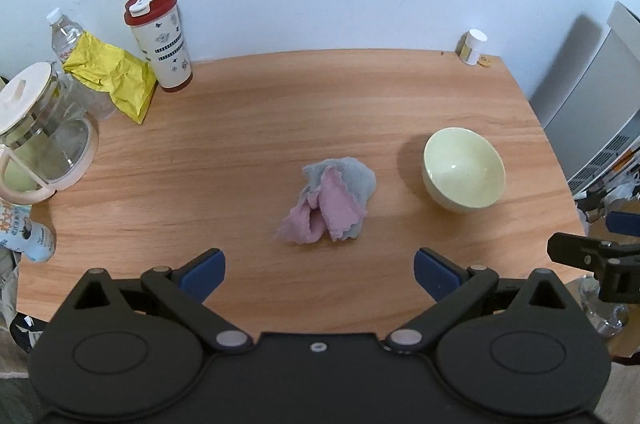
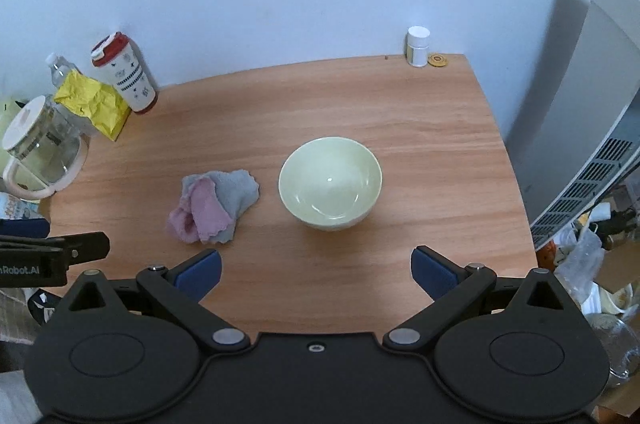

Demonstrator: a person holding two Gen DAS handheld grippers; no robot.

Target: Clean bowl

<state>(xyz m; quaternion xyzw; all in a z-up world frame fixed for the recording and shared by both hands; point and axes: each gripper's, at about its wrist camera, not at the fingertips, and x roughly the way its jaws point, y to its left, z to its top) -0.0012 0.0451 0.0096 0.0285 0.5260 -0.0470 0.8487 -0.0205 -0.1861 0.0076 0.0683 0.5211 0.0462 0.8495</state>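
A pale green bowl [image 1: 464,169] stands upright and empty on the wooden table [image 1: 248,111]; in the right wrist view the bowl [image 2: 330,182] is straight ahead. A crumpled pink and grey cloth [image 1: 329,200] lies to its left, also in the right wrist view [image 2: 214,205]. My left gripper [image 1: 319,274] is open and empty, above the table's near edge, facing the cloth. My right gripper [image 2: 316,274] is open and empty, facing the bowl from the near side. Each gripper shows at the edge of the other's view.
At the back left stand a red-lidded tumbler [image 1: 160,39], a yellow bag [image 1: 116,75], a water bottle [image 1: 66,35] and a glass pitcher [image 1: 40,127]. A small white bottle [image 1: 474,47] is at the back right. A white appliance [image 2: 580,127] stands right of the table.
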